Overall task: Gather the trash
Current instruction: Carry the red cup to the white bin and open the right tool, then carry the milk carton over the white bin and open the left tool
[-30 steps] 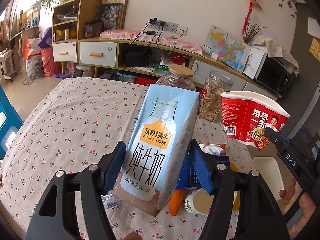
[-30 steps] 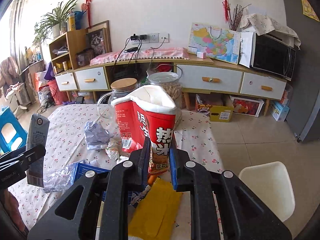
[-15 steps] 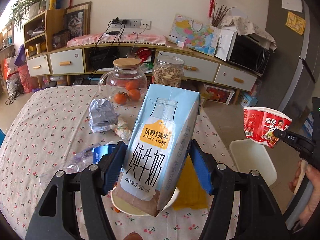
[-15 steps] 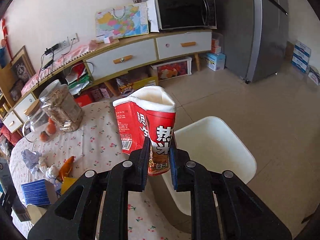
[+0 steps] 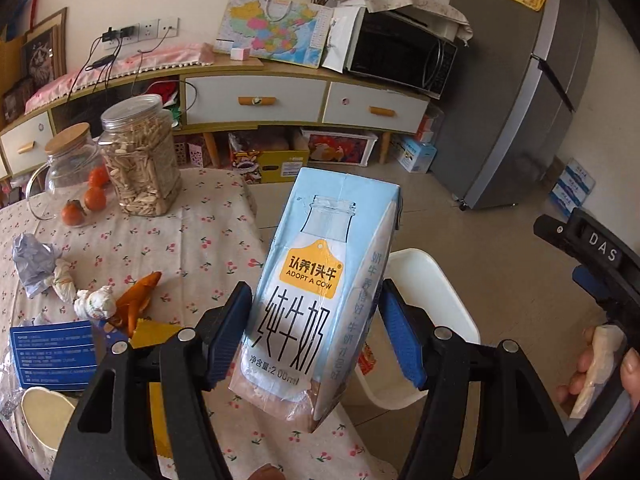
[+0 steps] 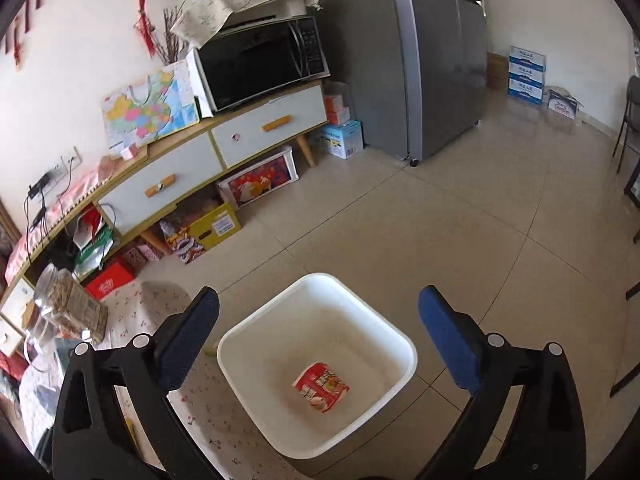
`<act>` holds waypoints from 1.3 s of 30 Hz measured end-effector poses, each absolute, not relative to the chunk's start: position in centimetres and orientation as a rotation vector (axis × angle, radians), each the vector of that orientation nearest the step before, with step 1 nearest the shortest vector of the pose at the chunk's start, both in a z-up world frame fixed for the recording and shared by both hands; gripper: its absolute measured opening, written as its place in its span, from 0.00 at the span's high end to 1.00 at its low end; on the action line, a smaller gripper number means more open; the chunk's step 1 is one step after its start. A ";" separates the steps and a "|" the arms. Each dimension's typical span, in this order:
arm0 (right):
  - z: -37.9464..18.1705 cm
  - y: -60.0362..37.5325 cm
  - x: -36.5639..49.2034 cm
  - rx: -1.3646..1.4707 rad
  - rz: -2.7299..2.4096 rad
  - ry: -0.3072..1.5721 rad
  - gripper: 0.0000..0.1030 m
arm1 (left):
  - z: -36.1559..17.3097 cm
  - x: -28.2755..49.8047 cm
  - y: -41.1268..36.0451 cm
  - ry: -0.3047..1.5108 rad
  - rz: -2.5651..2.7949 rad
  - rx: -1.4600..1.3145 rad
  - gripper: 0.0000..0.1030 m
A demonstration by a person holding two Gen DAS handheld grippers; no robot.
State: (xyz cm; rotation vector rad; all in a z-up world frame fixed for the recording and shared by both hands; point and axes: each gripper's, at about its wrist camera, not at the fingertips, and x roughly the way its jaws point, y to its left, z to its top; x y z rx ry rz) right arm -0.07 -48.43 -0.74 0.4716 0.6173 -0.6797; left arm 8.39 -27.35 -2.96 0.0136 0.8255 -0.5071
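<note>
My left gripper (image 5: 316, 336) is shut on a light blue milk carton (image 5: 320, 288) and holds it upright over the table's right edge, beside the white trash bin (image 5: 420, 276). My right gripper (image 6: 320, 332) is open and empty, straight above the white bin (image 6: 384, 332). A red instant-noodle cup (image 6: 322, 386) lies at the bottom of the bin. On the table lie crumpled paper (image 5: 30, 264), white tissue wads (image 5: 94, 302), an orange wrapper (image 5: 138, 296), a blue box (image 5: 54, 352), a yellow packet (image 5: 154, 332) and a paper cup (image 5: 44, 420).
A jar of seeds (image 5: 140, 160) and a glass jar with oranges (image 5: 72, 180) stand at the table's far side. The flowered tablecloth (image 5: 208, 240) ends next to the bin. A sideboard (image 6: 216, 148), microwave (image 6: 260, 60) and fridge (image 6: 432, 52) stand beyond the tiled floor.
My right gripper swung over the bin, opened and let go of the noodle cup, which now lies inside. My left gripper carried the milk carton rightwards towards the bin.
</note>
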 end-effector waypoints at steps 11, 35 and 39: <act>0.0 -53.2 -2.9 0.641 -0.757 0.535 0.07 | -5.0 9.1 -36.2 0.900 -0.624 0.092 0.37; 1.3 -45.0 0.4 0.235 -0.764 0.544 0.07 | -0.2 8.4 -27.4 0.679 -0.311 0.134 0.11; 1.4 -42.2 1.4 0.167 -0.713 0.546 0.07 | 0.5 8.4 -24.6 0.638 -0.251 0.132 0.11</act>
